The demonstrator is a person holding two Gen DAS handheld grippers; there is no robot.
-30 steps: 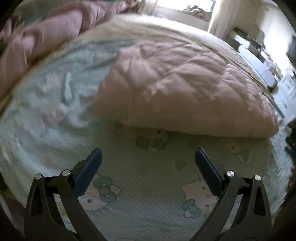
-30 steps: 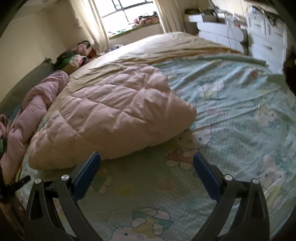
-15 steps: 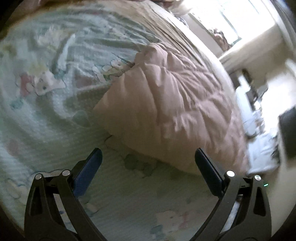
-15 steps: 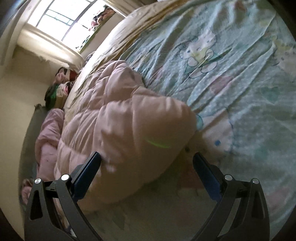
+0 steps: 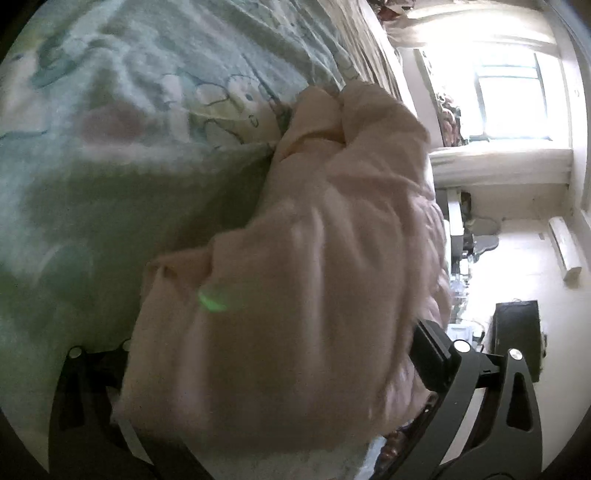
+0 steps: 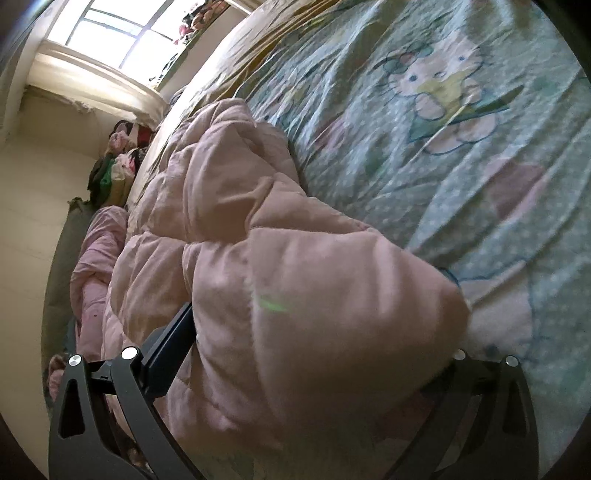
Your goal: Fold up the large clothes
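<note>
A puffy pink quilted comforter (image 5: 314, 258) (image 6: 258, 258) lies folded on the bed's green cartoon-cat sheet (image 5: 110, 129) (image 6: 461, 129). My left gripper (image 5: 273, 354) is open and tilted on its side, straddling one near corner of the comforter. That corner bulges between the jaws and hides the left finger; only the right finger (image 5: 428, 350) shows. My right gripper (image 6: 314, 350) is open too, straddling the other near corner. Its left finger (image 6: 170, 343) rests against the quilt's top, and the right finger is buried under the fabric.
A second, crumpled pink blanket (image 6: 92, 266) lies beyond the comforter by the wall. A heap of clothes (image 6: 118, 166) sits under the bright window (image 6: 110, 33). A dark box (image 5: 517, 332) and cluttered furniture stand past the bed's edge. The sheet beside the comforter is wrinkled.
Both grippers rolled sideways and pushed forward, from hovering over bare sheet to straddling the comforter's near corners. The jaws stayed wide. The comforter now fills both views.
</note>
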